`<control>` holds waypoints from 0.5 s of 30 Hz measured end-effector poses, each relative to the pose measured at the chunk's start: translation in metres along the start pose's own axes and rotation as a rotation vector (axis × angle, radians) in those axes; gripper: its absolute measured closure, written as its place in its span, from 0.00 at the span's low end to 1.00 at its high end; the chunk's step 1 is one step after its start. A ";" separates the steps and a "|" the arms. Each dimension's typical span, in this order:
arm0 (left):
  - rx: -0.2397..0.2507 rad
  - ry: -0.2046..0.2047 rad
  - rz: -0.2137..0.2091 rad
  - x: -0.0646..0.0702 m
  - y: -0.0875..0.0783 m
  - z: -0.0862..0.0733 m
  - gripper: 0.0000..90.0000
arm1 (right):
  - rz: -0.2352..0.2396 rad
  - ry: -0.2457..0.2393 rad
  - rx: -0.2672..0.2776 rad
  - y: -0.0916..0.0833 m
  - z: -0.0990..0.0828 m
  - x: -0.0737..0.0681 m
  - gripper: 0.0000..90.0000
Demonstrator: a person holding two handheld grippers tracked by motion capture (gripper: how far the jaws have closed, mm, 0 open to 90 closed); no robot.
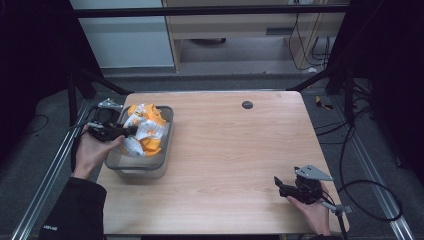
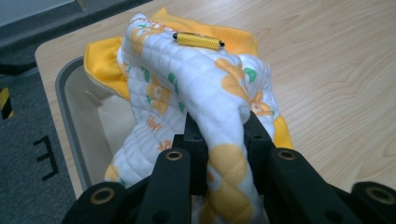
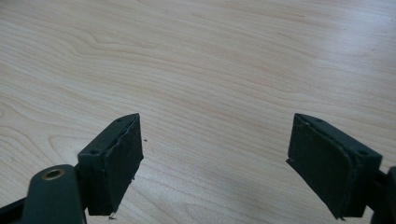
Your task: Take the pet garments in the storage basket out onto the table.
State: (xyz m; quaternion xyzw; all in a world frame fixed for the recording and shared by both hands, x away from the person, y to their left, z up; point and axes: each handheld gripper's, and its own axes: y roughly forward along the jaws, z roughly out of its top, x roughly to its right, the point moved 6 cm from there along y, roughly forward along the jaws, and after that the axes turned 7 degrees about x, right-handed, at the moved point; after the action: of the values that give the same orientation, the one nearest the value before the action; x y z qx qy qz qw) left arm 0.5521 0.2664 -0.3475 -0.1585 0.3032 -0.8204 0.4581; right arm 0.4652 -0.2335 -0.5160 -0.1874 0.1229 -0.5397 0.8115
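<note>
A quilted white and orange cloth (image 1: pixel 144 131) with a printed pattern lies bunched in a grey bin (image 1: pixel 135 169) at the table's left. My left gripper (image 1: pixel 133 131) is shut on a fold of the cloth (image 2: pixel 219 93), which runs up between the black jaws. A small yellow cylinder (image 2: pixel 198 40) rests on top of the cloth. My right gripper (image 1: pixel 278 184) sits low over the table's front right corner, open, with bare wood between its pads (image 3: pixel 116 158).
The wooden table (image 1: pixel 230 150) has a small dark round spot (image 1: pixel 247 104) near its far edge. Metal rails and cables run along both sides. A dark floor and a cabinet lie beyond the table.
</note>
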 end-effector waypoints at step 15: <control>0.016 0.118 -0.074 0.042 -0.014 0.015 0.85 | -0.003 -0.010 0.008 0.000 0.001 0.001 0.19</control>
State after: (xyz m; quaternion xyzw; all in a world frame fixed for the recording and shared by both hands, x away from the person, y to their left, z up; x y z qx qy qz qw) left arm 0.5290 0.2308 -0.3277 -0.1173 0.3169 -0.8471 0.4102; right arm 0.4659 -0.2348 -0.5155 -0.1872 0.1165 -0.5405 0.8120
